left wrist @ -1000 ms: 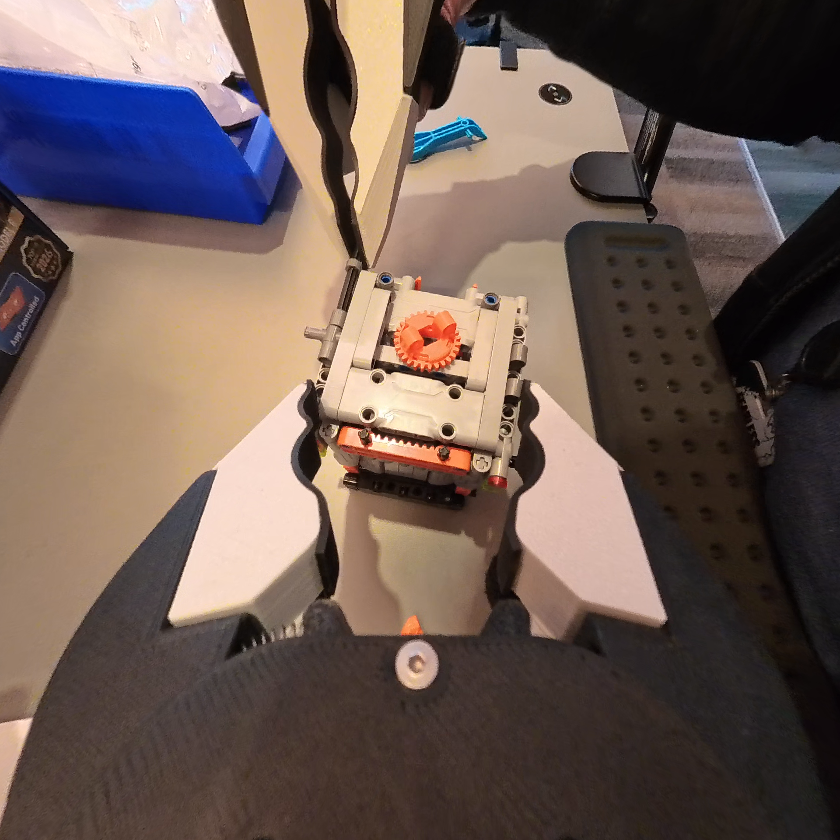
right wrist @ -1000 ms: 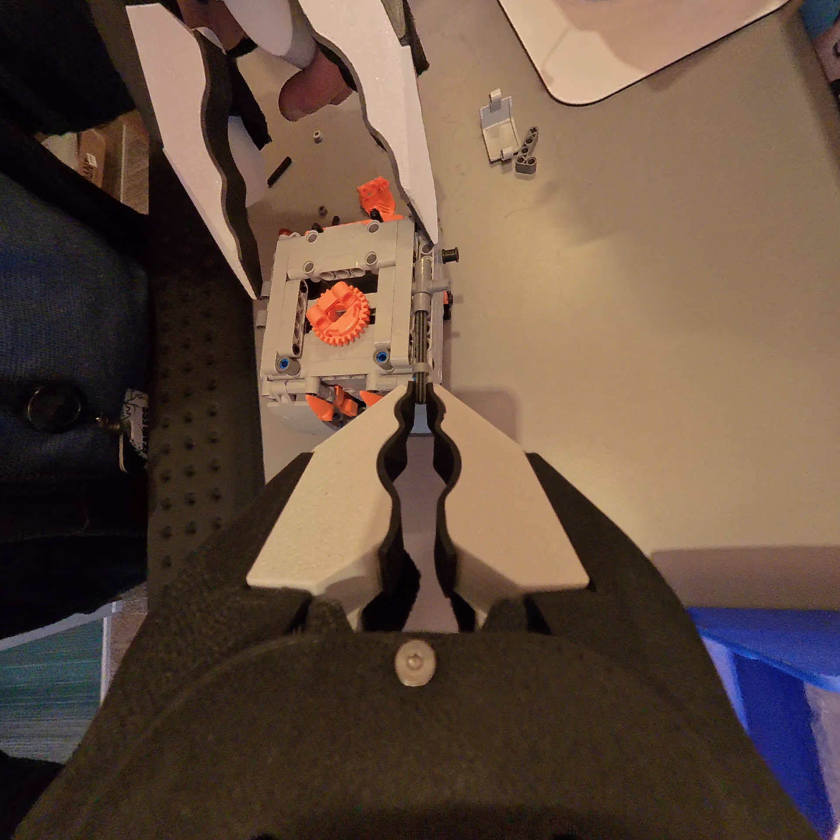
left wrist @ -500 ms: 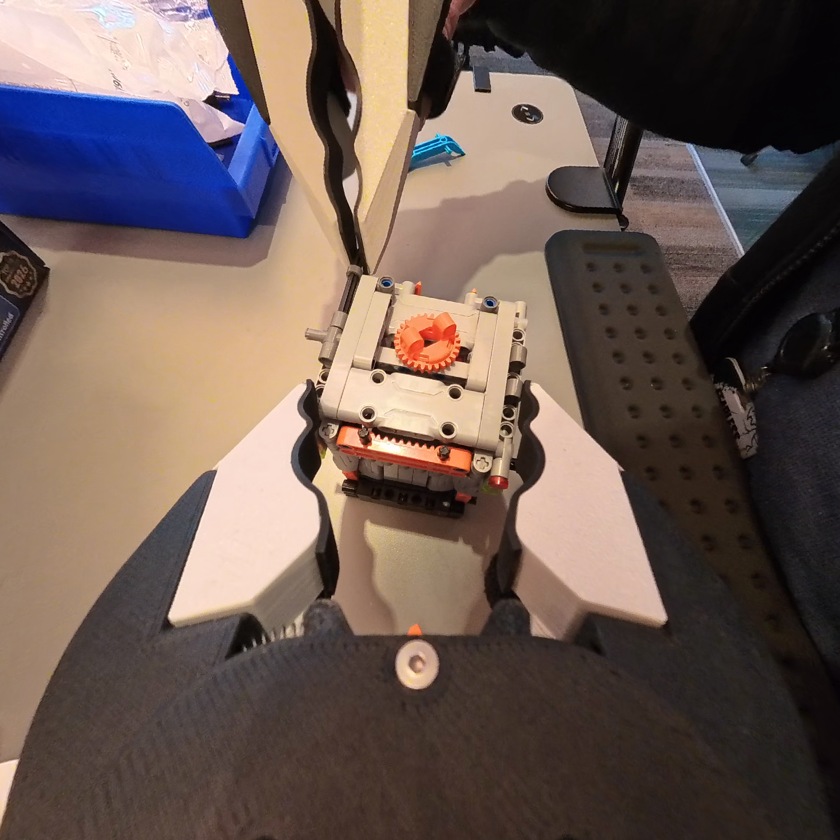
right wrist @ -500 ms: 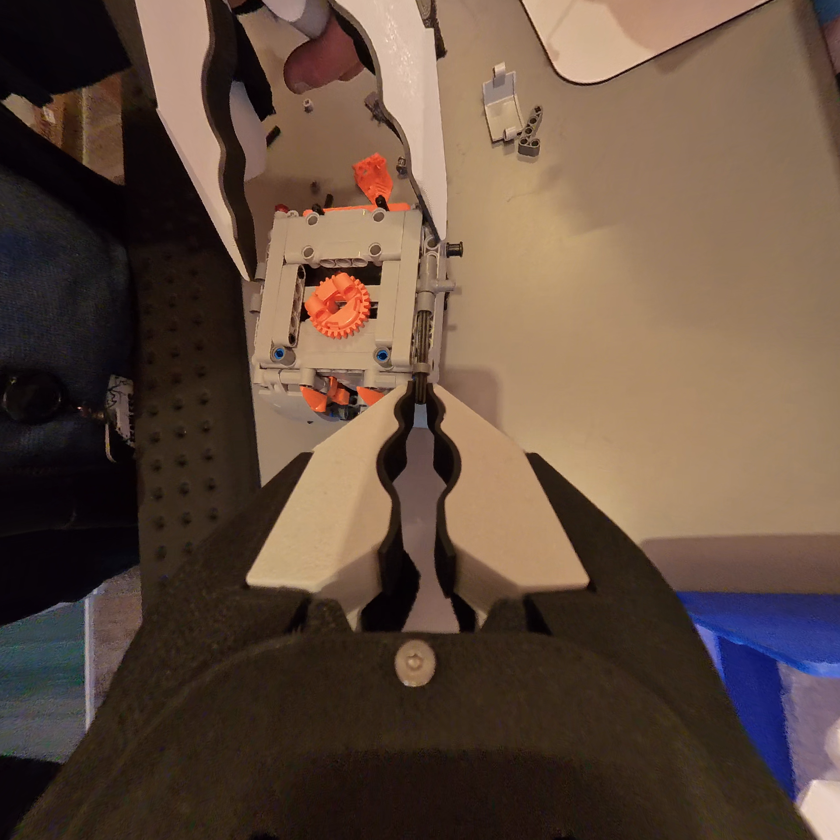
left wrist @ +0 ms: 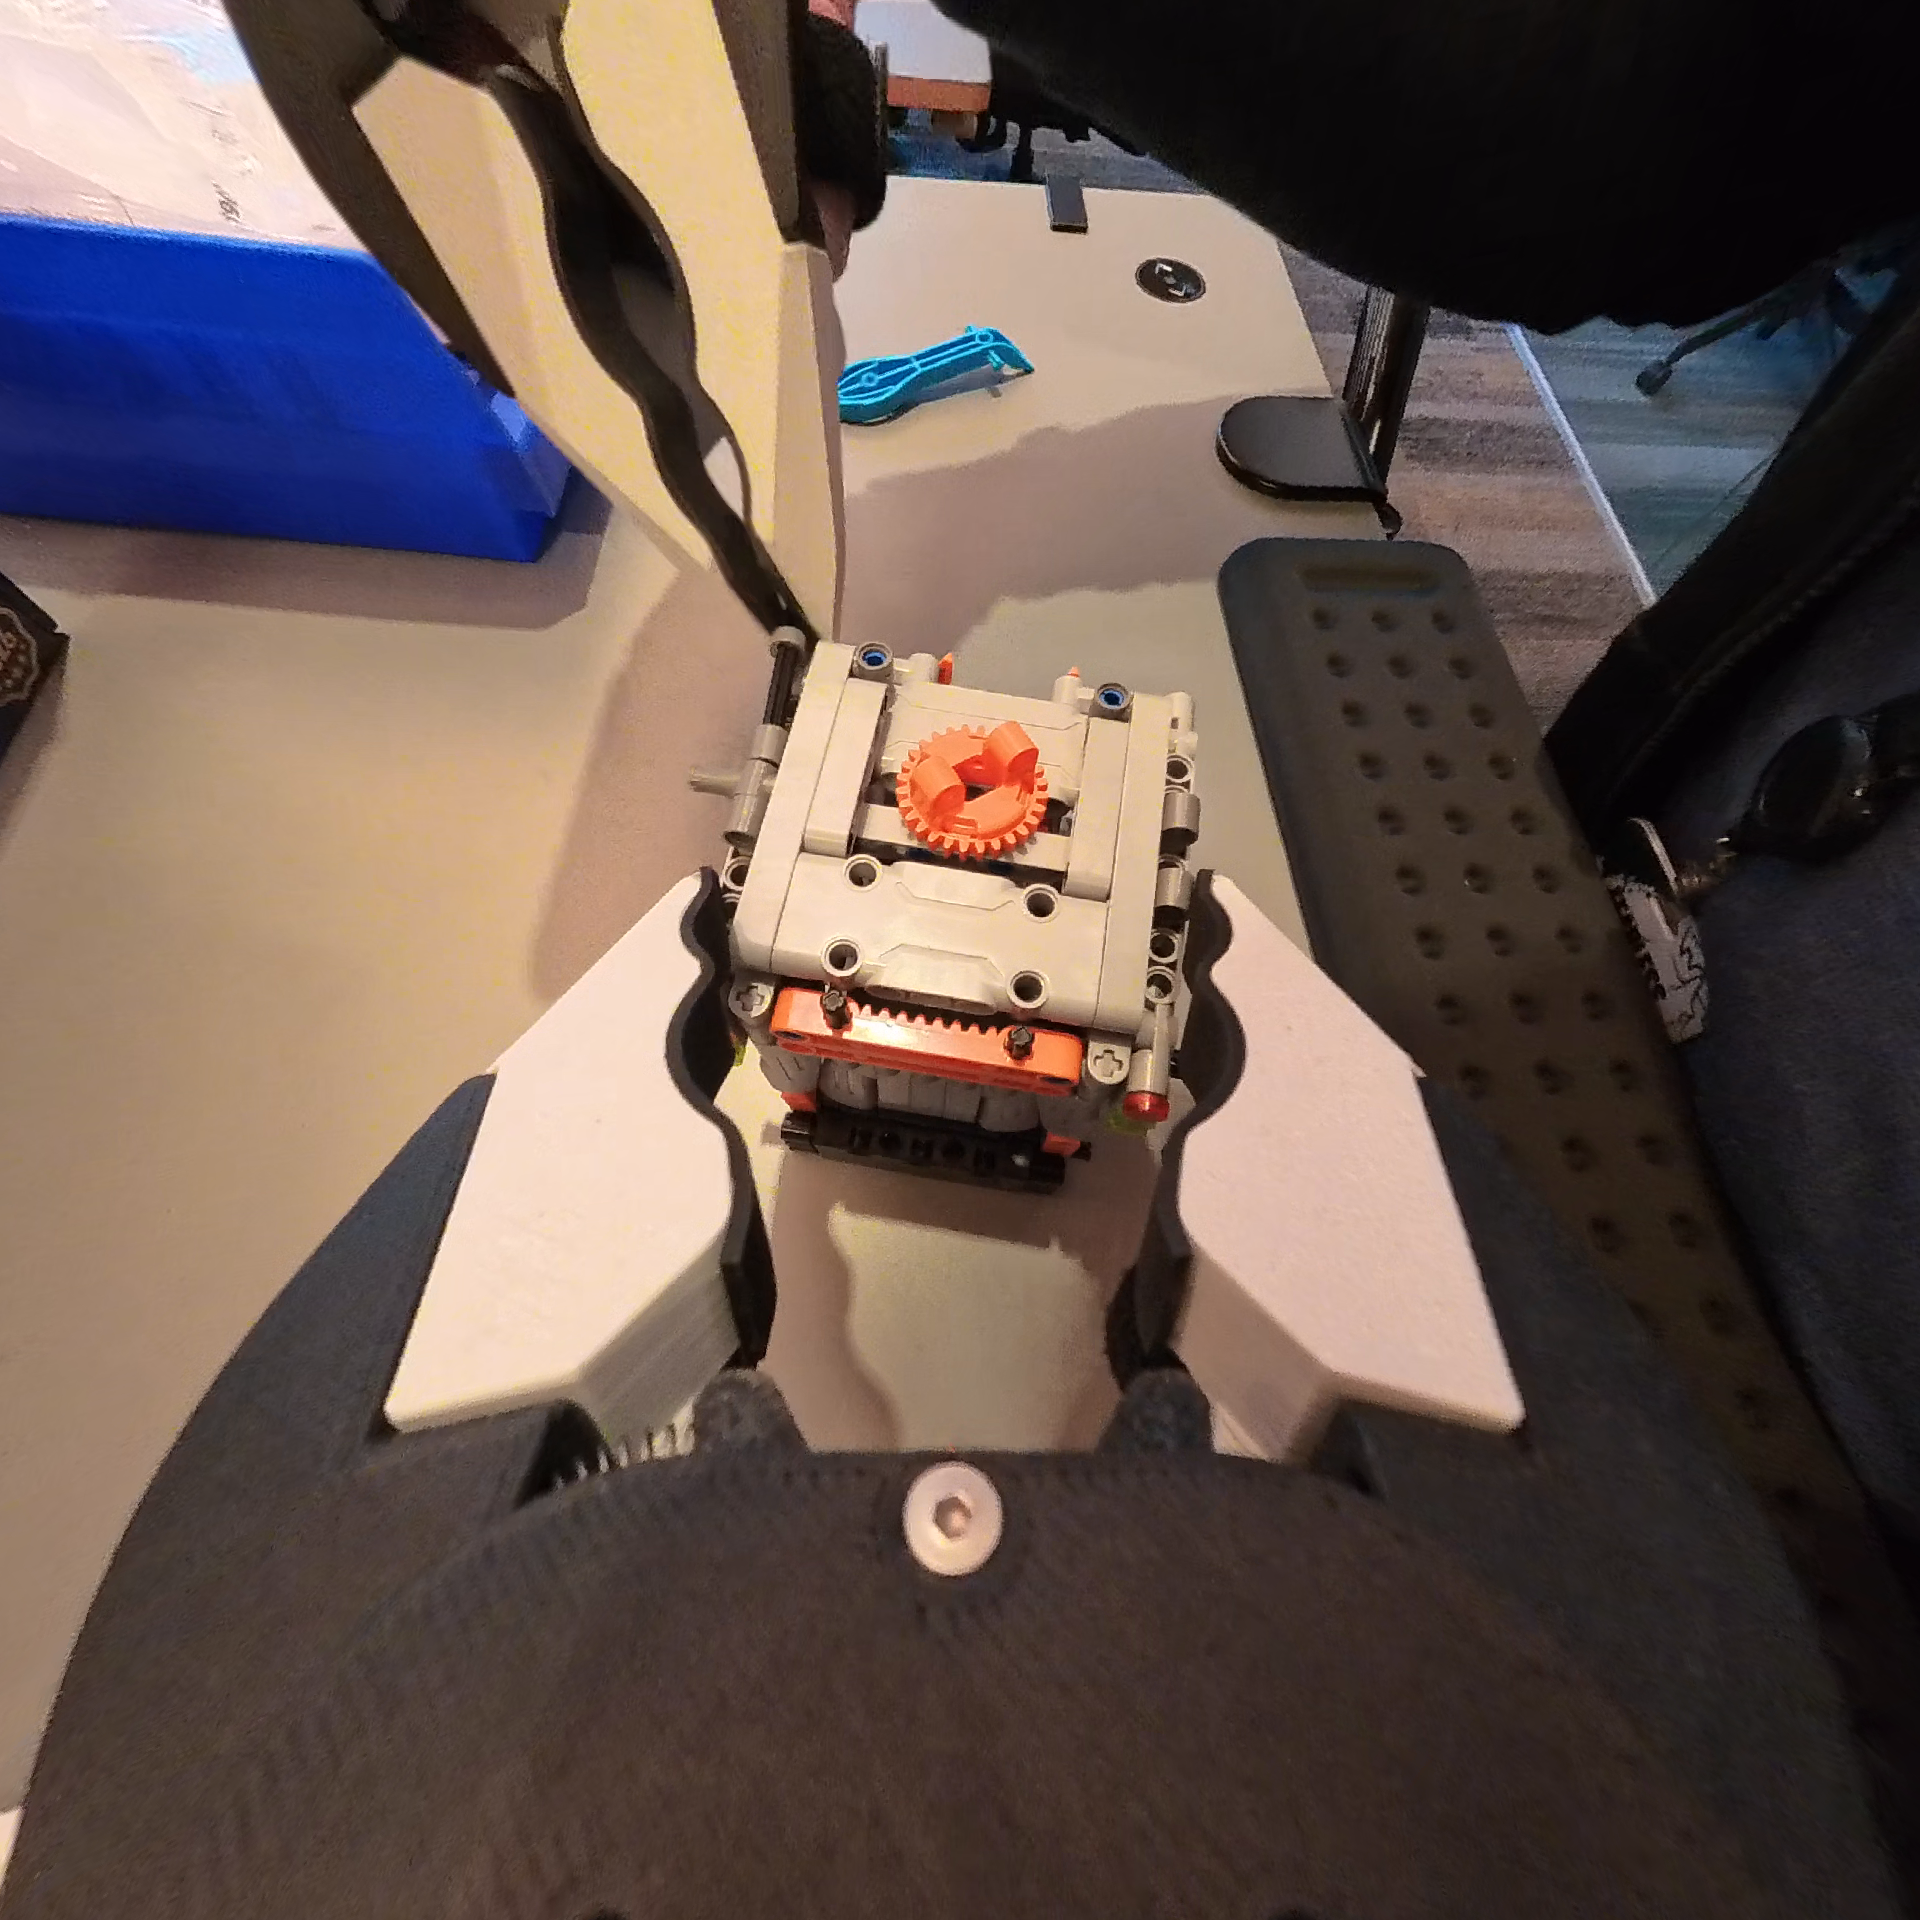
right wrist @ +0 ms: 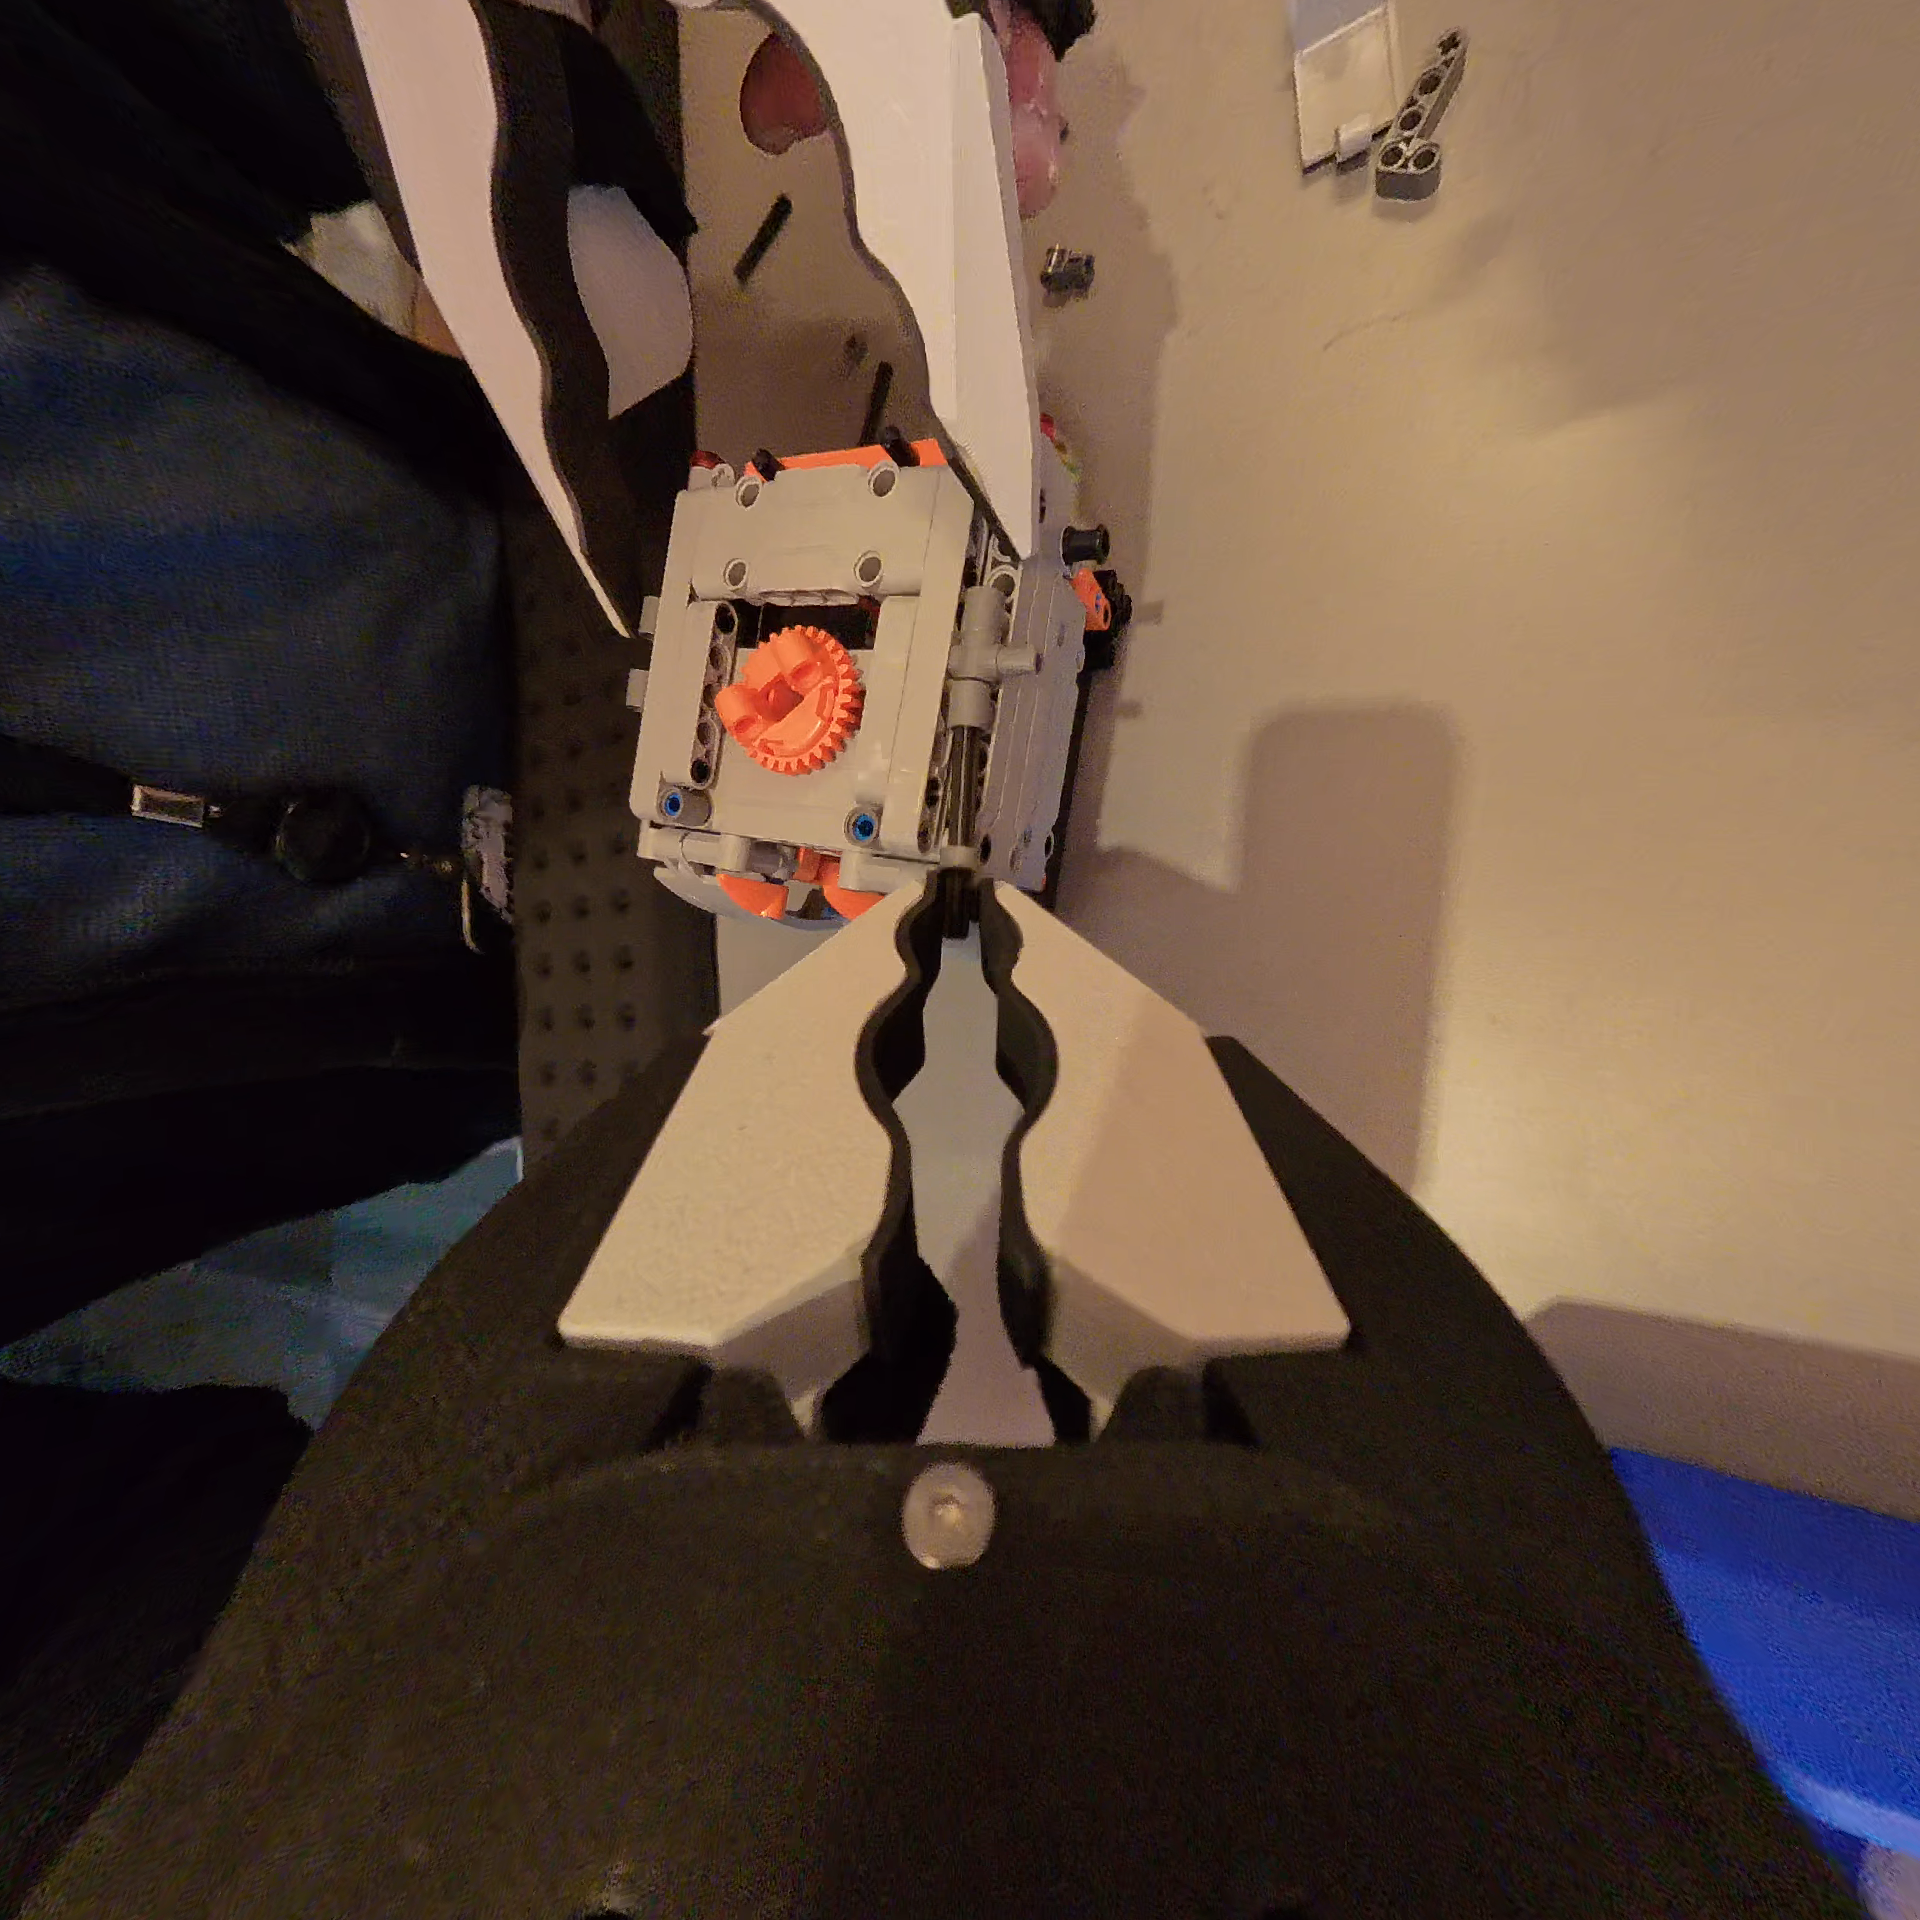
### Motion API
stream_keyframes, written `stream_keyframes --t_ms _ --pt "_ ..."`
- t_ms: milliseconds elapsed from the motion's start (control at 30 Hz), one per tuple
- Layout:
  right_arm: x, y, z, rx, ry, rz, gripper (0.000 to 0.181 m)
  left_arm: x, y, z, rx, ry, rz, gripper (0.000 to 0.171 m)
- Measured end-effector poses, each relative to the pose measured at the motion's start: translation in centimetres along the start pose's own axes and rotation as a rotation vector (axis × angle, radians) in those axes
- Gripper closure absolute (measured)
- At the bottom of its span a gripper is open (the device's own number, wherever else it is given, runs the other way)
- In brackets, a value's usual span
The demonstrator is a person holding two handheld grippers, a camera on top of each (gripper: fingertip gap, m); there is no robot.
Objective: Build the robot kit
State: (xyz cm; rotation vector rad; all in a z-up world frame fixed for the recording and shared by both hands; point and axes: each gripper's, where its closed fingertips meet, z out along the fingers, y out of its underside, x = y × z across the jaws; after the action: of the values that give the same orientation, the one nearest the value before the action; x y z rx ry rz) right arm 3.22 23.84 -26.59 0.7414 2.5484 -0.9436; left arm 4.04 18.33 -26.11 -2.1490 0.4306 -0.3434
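Observation:
A grey cube-shaped brick assembly (left wrist: 956, 914) with an orange gear (left wrist: 971, 779) on top and an orange toothed bar on its near side sits between my left gripper's fingers. My left gripper (left wrist: 956, 935) is shut on its two sides. It also shows in the right wrist view (right wrist: 831, 561), clamping the assembly (right wrist: 810, 582) from the far side. My right gripper (right wrist: 956, 914) is shut on the end of a thin black axle (right wrist: 964, 790) that runs along the assembly's edge. In the left wrist view its fingertips (left wrist: 800, 582) pinch the axle (left wrist: 779, 686) at the far left corner. The assembly appears held just above the table (left wrist: 312, 831).
A blue bin (left wrist: 208, 395) stands at the far left, with a black box (left wrist: 21, 665) at the left edge. A turquoise tool (left wrist: 935, 364) lies farther back. A black perforated pad (left wrist: 1455, 883) lies to the right. Loose grey parts (right wrist: 1382, 104) lie on the table. A person's dark clothing (left wrist: 1818, 987) is nearby. Across from one pair of fingers to the other is roughly 7 cm.
Both grippers have kept their hold. In the right wrist view the assembly now looks closer, higher and tilted, with more of its side showing and a shadow on the table beside it.

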Motion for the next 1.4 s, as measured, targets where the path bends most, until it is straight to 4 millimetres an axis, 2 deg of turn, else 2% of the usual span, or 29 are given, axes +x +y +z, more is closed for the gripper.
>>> stream_keyframes --t_ms 100,333,533,833,1100,1267,1400 --pt "0.1 -0.1 0.0 -0.007 0.006 -0.008 0.175 0.1 0.0 0.0 0.008 0.0 0.002 0.086" --pt "0.3 0.2 -0.9 0.148 0.085 0.031 0.164 0.0 0.0 0.0 0.021 -0.003 -0.005 0.086" --pt "0.2 0.3 -1.4 0.237 0.152 0.001 0.181 -0.1 -0.1 0.0 0.011 0.0 -0.005 0.086" --pt "-0.1 -0.8 -0.6 0.212 0.174 -0.051 0.181 0.0 -0.1 0.1 0.009 -0.001 -0.002 0.086" --pt "0.0 -2.0 -0.2 0.268 0.157 -0.041 0.181 0.1 -0.1 0.2 0.003 0.01 0.011 0.087" --pt "0.1 -0.8 -1.3 0.307 0.158 -0.002 0.181 0.0 -0.1 0.1 -0.009 -0.004 0.015 0.087" --pt "0.0 -0.1 -0.7 0.277 0.158 -0.011 0.18 0.0 -0.1 0.2 -0.022 -0.003 0.026 0.087"
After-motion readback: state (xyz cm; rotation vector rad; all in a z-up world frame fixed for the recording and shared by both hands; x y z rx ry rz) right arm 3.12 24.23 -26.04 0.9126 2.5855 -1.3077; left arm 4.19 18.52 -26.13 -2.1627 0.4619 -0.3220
